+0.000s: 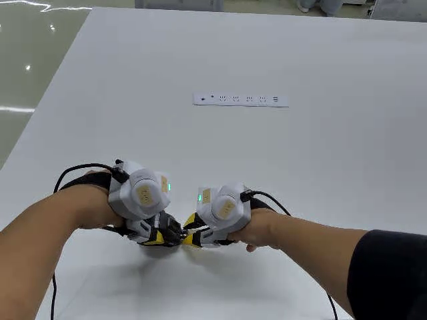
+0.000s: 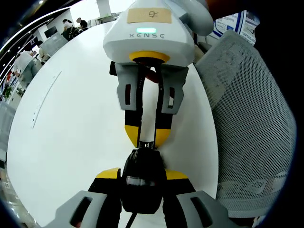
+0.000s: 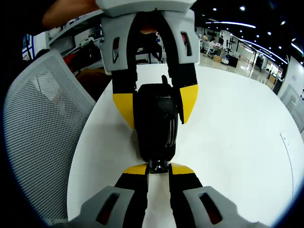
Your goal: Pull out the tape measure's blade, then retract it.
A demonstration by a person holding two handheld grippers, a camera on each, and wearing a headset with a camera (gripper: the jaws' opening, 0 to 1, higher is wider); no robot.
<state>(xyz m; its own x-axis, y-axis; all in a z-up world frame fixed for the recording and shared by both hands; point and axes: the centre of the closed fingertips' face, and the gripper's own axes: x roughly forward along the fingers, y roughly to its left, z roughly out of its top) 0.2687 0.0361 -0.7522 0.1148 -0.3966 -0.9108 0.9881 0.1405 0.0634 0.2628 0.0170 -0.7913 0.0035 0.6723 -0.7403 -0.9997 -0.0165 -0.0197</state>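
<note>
Wide white table (image 1: 300, 173) here, and out beyond the hands a white power strip (image 1: 240, 100) lies flat, well apart from the action. A black cable (image 1: 70, 175) loops off by the person's left wrist. A grey mesh chair back (image 2: 251, 118) stands just at the table's edge, close beside the work, and people (image 2: 71, 28) stand far off across the room.

From the head view the two gripper bodies crowd nose to nose low on the table and cover most of what sits between them.

Now the tape measure (image 3: 156, 118): a black case with ribbed sides, lying right between the two sets of yellow jaw tips, low over the table near the person. The left gripper (image 2: 141, 174) has its jaws closed in on either side of the case, gripping it across its width. The right gripper (image 3: 158, 169) comes in from the opposite end, tips drawn almost together, pinching the small metal blade hook (image 3: 158, 165) at the case's mouth. The hook sits tight against the case, with no length of blade visible between them
</note>
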